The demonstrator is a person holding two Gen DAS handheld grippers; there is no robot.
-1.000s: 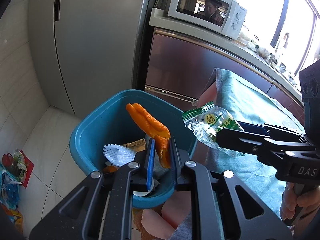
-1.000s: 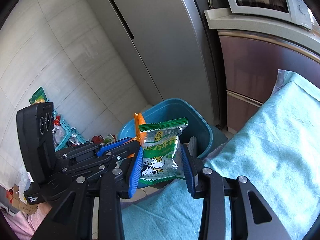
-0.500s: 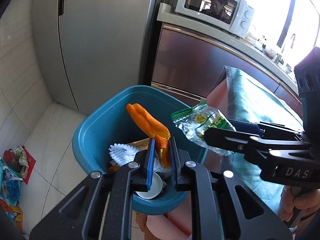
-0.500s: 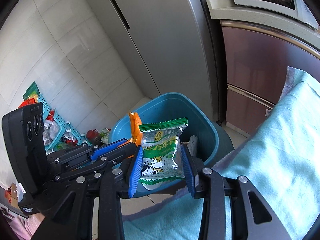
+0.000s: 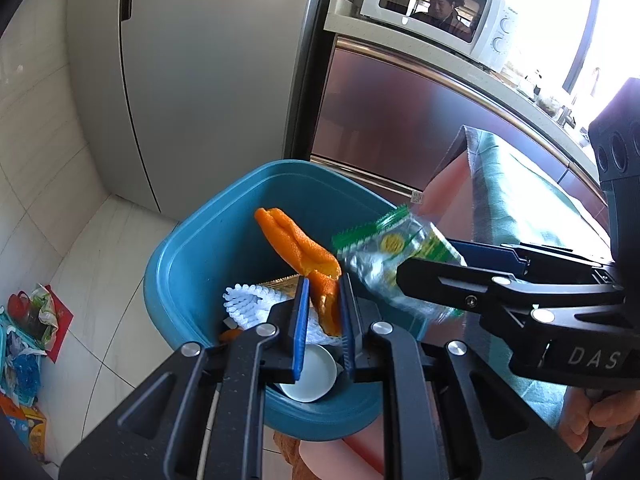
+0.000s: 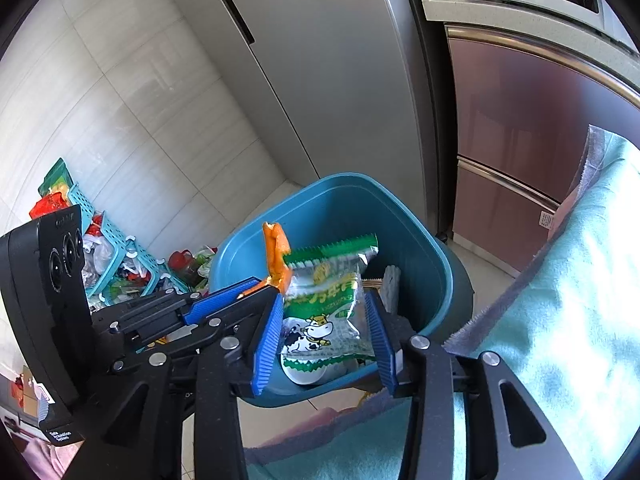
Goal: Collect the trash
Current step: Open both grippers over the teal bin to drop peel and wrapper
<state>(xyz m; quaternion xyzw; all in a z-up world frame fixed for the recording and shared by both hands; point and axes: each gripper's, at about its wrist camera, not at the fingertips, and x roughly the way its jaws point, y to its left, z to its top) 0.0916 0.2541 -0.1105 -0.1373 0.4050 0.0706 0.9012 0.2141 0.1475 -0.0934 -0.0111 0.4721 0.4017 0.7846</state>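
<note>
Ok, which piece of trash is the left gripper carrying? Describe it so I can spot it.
Find the blue bin on the floor by the fridge. Above its opening, the left gripper pinches an orange peel, which sticks up from its pads. Unlike the green milk-candy wrapper beside it, it is plain orange and unprinted.

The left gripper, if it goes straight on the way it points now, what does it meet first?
Probably the trash inside the blue bin: the left gripper, shut on the orange peel, points down into it, toward the white brush. Depth is uncertain.
</note>
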